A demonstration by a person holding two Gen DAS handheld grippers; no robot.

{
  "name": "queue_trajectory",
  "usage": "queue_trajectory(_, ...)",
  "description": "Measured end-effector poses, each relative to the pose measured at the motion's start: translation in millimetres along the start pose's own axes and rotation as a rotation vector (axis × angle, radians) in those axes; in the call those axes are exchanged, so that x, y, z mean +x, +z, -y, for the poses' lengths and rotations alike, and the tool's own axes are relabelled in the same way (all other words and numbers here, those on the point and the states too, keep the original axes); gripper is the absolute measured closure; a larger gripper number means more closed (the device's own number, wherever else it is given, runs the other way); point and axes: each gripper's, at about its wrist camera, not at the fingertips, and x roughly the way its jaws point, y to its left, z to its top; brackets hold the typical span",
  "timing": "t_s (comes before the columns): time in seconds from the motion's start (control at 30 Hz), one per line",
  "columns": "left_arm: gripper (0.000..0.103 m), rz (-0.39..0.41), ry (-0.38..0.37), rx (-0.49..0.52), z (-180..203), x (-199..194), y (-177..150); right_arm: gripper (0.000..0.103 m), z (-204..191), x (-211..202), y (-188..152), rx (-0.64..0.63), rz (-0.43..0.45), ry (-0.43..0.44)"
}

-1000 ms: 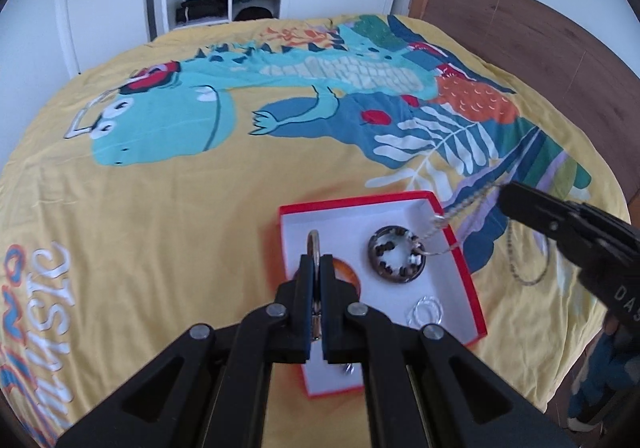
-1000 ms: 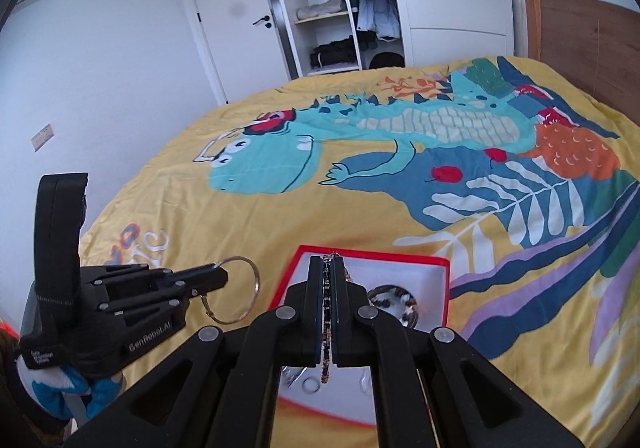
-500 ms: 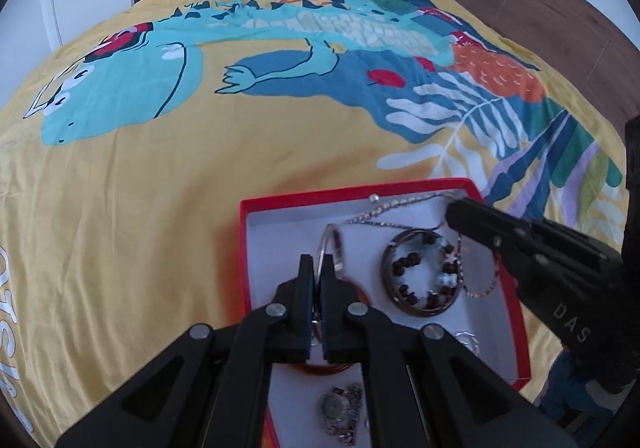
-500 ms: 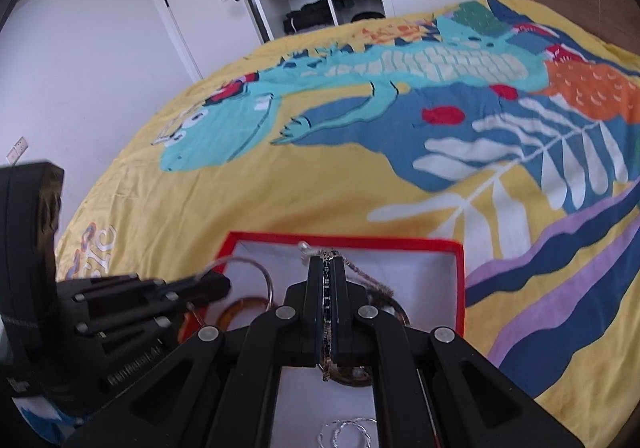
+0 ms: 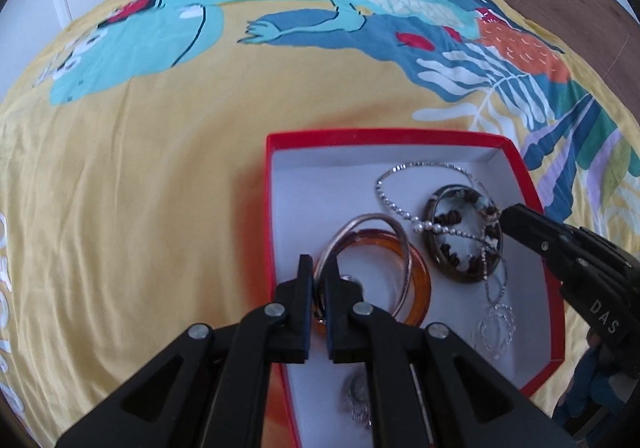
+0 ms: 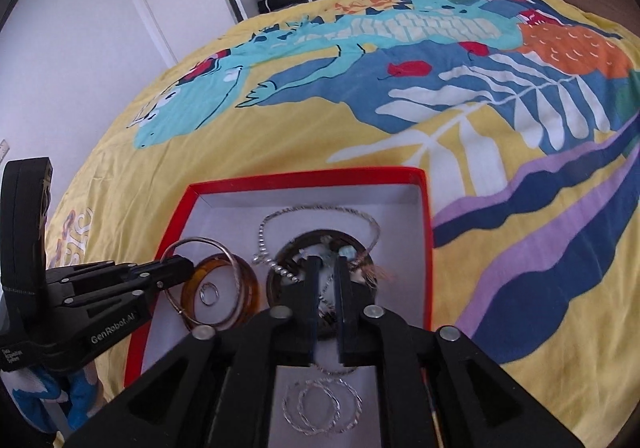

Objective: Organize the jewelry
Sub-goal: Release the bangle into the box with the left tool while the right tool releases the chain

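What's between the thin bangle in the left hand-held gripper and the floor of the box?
The amber bangle lies directly under the thin bangle, so it would land on that, not on the bare floor of the box. The left hand-held gripper has its jaws slightly apart around the thin bangle's rim.

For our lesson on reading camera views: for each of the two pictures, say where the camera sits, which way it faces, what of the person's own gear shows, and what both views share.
Left wrist view: sits on the left tongs, looking forward and down into the red box on the bed; the right tongs enter from the right.
Right wrist view: sits on the right tongs, facing the same box; the left tongs enter from the left.
Shared: box, orange bangle, dark bracelet, yellow bedspread.
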Motion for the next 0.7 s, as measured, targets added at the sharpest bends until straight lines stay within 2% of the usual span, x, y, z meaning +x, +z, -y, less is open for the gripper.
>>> queue_trajectory(0.07, 0.096, -0.013, -0.021, -0.017, -2.1, -2.6, -3.3, 0.076, 1.4, -4.0, -2.8, 0.005, -0.001, -0.005)
queue_trajectory(0.2, 0.089, -0.017, -0.032, -0.020, -0.8, -13.1, -8.7, 0.067, -0.1, -20.5, -9.4, 0.008, 0.009, -0.010)
queue_trajectory(0.23, 0.080, -0.012, -0.027, -0.023, -0.3, -17.8, -9.9, 0.065, -1.1, -25.3, -10.4, 0.009, 0.013, -0.011)
queue_trajectory(0.27, 0.073, -0.006, -0.026, -0.025, 0.1, -20.9, -10.5, 0.065, -1.9, -31.4, -12.2, 0.013, 0.018, -0.010)
queue_trajectory(0.3, 0.071, -0.003, -0.037, -0.029, 0.3, -25.4, -11.6, 0.064, -3.0, -37.5, -14.2, 0.016, 0.022, -0.008)
queue_trajectory(0.43, 0.070, 0.012, -0.026, -0.029, 1.7, -45.6, -16.5, 0.058, -8.4, -60.3, -23.1, 0.023, 0.037, -0.006)
queue_trajectory(0.7, 0.066, 0.054, -0.010, -0.041, -8.6, -107.1, -47.8, 0.056, -27.3, -115.1, -48.1, 0.036, 0.070, 0.002)
